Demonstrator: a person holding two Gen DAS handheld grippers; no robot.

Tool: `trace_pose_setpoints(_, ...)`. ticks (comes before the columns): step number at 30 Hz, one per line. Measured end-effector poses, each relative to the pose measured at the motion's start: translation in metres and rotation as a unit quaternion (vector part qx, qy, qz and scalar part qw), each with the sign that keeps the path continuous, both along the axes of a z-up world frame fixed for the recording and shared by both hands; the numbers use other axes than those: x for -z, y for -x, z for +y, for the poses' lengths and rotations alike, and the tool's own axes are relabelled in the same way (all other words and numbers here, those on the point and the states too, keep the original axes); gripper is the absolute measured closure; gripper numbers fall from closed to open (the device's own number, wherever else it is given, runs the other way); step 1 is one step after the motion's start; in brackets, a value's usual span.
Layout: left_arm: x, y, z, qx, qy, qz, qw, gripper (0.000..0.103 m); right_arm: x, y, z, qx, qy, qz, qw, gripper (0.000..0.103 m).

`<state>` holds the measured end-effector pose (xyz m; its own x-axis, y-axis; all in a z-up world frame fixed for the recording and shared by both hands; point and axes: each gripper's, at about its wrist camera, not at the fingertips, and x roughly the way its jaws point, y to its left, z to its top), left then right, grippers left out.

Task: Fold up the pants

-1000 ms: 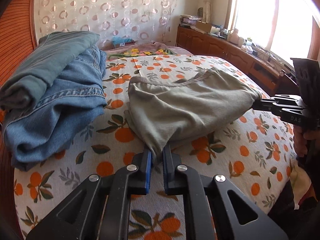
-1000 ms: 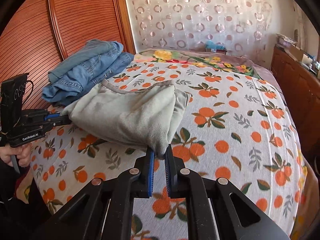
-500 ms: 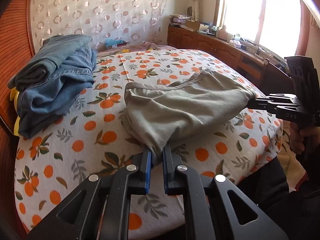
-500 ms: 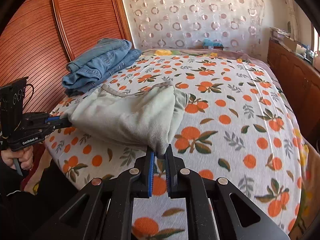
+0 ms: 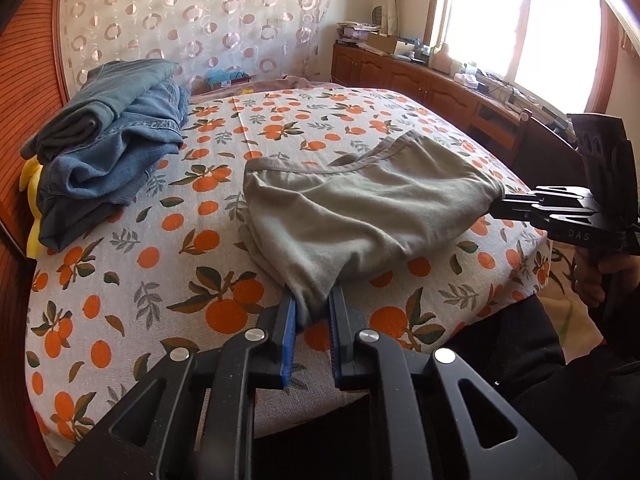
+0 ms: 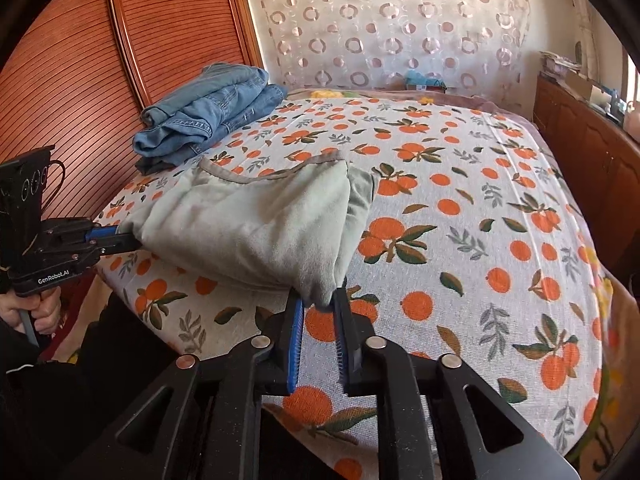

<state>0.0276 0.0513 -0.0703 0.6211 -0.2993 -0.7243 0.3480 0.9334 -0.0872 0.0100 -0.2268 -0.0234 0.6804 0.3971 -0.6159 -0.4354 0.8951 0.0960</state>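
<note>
The grey-green pants (image 5: 360, 216) lie folded into a thick bundle near the front edge of the bed (image 5: 120, 320), on the orange-print cover. Each near corner of the bundle sits in a claw. The left claw (image 5: 313, 322) has a bunched corner of cloth between its blue pads, and its jaws are opening: a gap shows on the right side of the cloth, so the grip looks to be letting go. The right claw (image 6: 320, 320) is doing the same at the other corner, jaws opening, with the tip of the fabric hanging between them and barely touched on either side. From each camera the other claw can be seen at the far corner of the bundle, held in a hand.

A stack of folded jeans (image 5: 108, 140) sits well apart toward the headboard side, out of the way.

The risk I see is the edge. The bundle rests close to the front of the mattress, and both corners droop over it slightly. If the claws pull back while the ridged pads still snag the cloth, the top layers could drag forward and the fold would slide open, or the whole bundle could tip off the bed. The upper layer also sits a little askew on the lower one at the right side, so a tug there would undo it first.
</note>
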Motion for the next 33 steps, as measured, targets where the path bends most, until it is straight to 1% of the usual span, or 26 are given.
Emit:
trace_pose_setpoints(5,-0.014,0.004,0.008,-0.012,0.007,-0.013,0.9998,0.078,-0.019,0.012,-0.005,0.006,0.009,-0.032,0.999,0.086)
trace_pose_setpoints(6,-0.016,0.003,0.010,-0.014,0.009,-0.015,0.9997,0.078,-0.023,0.014,-0.006,0.007,0.009,-0.037,0.999,0.086)
trace_pose_setpoints(8,-0.019,-0.001,0.013,-0.018,0.014,-0.015,0.9996,0.077,-0.030,0.018,-0.008,0.009,0.008,-0.048,0.999,0.083)
trace_pose_setpoints(10,-0.020,-0.006,0.014,-0.021,0.016,-0.014,0.9996,0.077,-0.036,0.019,-0.008,0.009,0.007,-0.057,0.998,0.075)
trace_pose_setpoints(11,-0.020,-0.009,0.015,-0.024,0.015,-0.012,0.9995,0.067,-0.037,0.018,-0.007,0.008,0.007,-0.059,0.998,0.072)
trace_pose_setpoints(12,-0.019,-0.012,0.016,-0.026,0.017,-0.012,0.9994,0.050,-0.037,0.017,-0.005,0.007,0.006,-0.060,0.998,0.068)
trace_pose_setpoints(14,-0.021,-0.016,0.016,-0.029,0.029,-0.018,0.9990,0.041,-0.038,0.012,0.000,0.003,0.003,-0.063,0.998,0.067)
trace_pose_setpoints(15,-0.021,-0.017,0.016,-0.028,0.032,-0.017,0.9989,0.036,-0.037,0.010,0.003,0.001,0.003,-0.064,0.998,0.067)
trace_pose_setpoints(17,-0.022,-0.022,0.014,-0.028,0.034,-0.019,0.9988,0.029,-0.035,0.002,0.009,-0.004,0.001,-0.062,0.998,0.067)
trace_pose_setpoints(25,-0.018,-0.043,0.001,-0.023,0.025,-0.021,0.9992,0.028,-0.026,-0.028,0.025,-0.021,-0.007,-0.064,0.998,0.067)
trace_pose_setpoints(30,-0.010,-0.053,-0.003,-0.022,0.019,-0.012,0.9995,0.028,-0.018,-0.048,0.033,-0.024,0.002,-0.054,0.998,0.067)
trace_pose_setpoints(33,-0.005,-0.056,-0.003,-0.023,0.016,-0.007,0.9996,0.028,-0.012,-0.064,0.034,-0.017,0.012,-0.043,0.999,0.067)
